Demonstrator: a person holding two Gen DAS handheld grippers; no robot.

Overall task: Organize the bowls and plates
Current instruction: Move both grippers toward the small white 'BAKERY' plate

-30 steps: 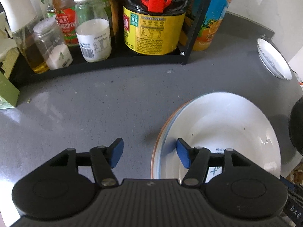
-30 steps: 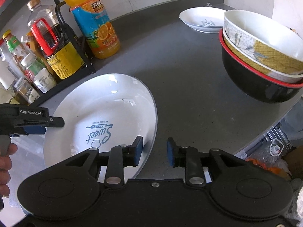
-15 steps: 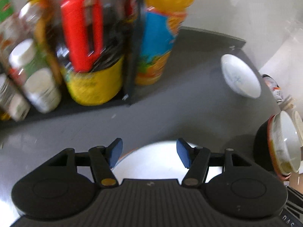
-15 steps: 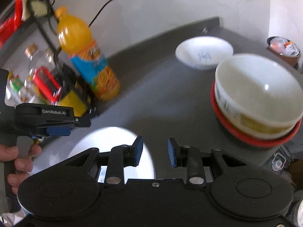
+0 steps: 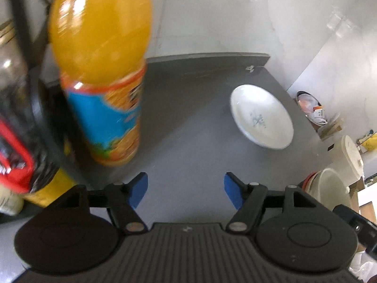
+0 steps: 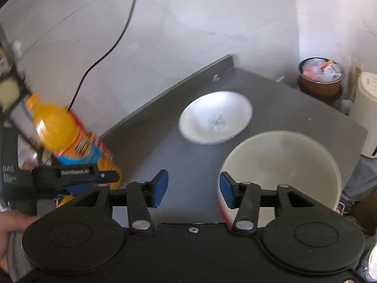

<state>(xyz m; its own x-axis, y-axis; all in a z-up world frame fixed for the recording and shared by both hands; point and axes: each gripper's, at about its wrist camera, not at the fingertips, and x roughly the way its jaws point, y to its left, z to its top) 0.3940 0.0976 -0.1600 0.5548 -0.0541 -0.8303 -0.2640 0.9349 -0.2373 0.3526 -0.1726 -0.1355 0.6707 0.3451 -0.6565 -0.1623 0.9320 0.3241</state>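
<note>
- An orange juice bottle (image 5: 101, 75) stood ahead and left of the left tool (image 5: 185, 189), whose jaws were spread wide and empty above the grey tabletop (image 5: 183, 122).
- A small white plate (image 5: 261, 118) lay ahead to its right.
- The right tool (image 6: 191, 189) was also open and empty, with stacked bowls (image 6: 280, 172) just beside its right finger.

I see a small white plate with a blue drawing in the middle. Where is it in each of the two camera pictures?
Left wrist view: the small white plate lies right of centre on the grey counter, near its far right corner.
Right wrist view: the same plate sits at centre, just beyond the cream bowl.
Shared landmark: the orange juice bottle, left of the plate in both.
</note>
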